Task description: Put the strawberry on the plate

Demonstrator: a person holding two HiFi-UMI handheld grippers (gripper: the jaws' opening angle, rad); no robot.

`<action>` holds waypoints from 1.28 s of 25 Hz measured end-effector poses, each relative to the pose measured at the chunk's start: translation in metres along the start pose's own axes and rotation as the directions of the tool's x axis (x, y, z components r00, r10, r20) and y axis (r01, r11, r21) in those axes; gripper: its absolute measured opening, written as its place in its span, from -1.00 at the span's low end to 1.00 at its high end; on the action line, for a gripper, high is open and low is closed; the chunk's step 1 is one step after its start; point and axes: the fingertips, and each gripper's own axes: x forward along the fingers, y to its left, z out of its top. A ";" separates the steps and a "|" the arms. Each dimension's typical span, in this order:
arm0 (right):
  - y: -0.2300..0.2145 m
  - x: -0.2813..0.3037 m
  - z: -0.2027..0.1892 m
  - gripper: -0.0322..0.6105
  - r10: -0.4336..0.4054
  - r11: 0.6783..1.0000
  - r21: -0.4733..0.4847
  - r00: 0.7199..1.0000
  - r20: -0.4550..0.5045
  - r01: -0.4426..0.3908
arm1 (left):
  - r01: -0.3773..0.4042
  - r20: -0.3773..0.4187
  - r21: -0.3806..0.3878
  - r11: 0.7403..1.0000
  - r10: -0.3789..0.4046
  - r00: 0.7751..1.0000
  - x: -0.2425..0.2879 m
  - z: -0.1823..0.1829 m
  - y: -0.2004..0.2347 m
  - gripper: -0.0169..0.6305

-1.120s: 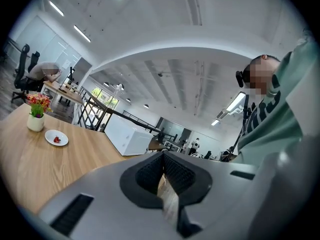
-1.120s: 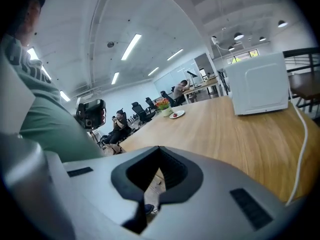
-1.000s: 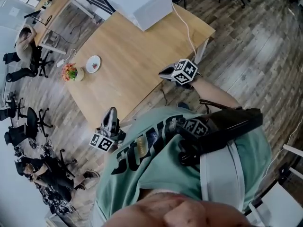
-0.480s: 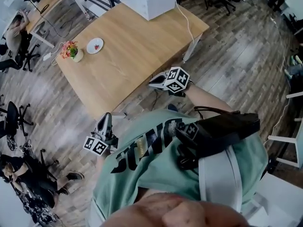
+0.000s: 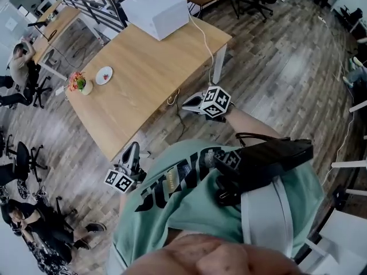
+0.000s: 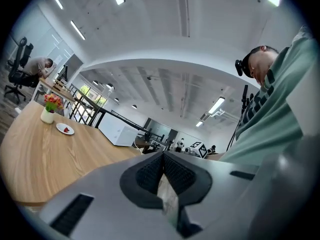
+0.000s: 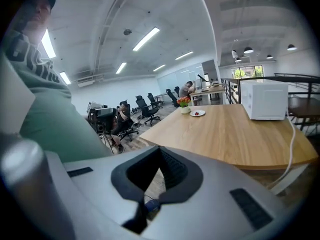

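A small red strawberry lies on a white plate at the far left end of the wooden table. The left gripper view shows the plate and strawberry far off, and so does the right gripper view with its plate. Both grippers are held off the table, near the person's body. My left gripper hovers over the floor below the table's near corner, jaws shut and empty. My right gripper hangs off the table's front edge, also shut on nothing.
A pot of flowers stands just left of the plate. A white microwave with a trailing cable sits at the table's far end. Office chairs and seated people are on the wooden floor to the left.
The table has slid away from the person; both grippers now sit farther from its edge, over the floor. Their jaws stay shut.
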 end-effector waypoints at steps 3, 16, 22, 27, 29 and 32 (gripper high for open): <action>-0.012 -0.067 -0.038 -0.87 -0.015 1.000 0.007 0.999 0.034 0.015 | -0.009 -0.001 -0.005 1.000 0.009 1.000 0.046 -0.019 -0.049 -0.93; -0.061 -0.242 -0.189 -0.87 -0.026 0.975 0.224 0.992 0.127 -0.004 | -0.013 -0.123 -0.019 1.000 0.010 0.992 0.183 -0.092 -0.214 -0.93; -0.038 -0.222 -0.183 -0.87 0.045 0.983 0.172 0.991 0.128 -0.067 | -0.029 -0.128 -0.008 1.000 0.028 0.991 0.171 -0.101 -0.222 -0.93; -0.021 -0.199 -0.165 -0.87 0.024 0.989 0.142 0.994 0.110 -0.039 | -0.043 -0.077 -0.011 0.999 0.042 0.996 0.124 -0.091 -0.199 -0.93; -0.005 -0.180 -0.153 -0.87 0.011 0.992 0.124 0.995 0.096 -0.023 | -0.038 -0.048 -0.014 0.999 0.037 0.998 0.094 -0.084 -0.186 -0.93; 0.025 -0.141 -0.129 -0.87 -0.018 0.994 0.105 0.997 0.081 0.009 | -0.023 -0.023 -0.001 1.000 0.023 0.999 0.037 -0.074 -0.164 -0.93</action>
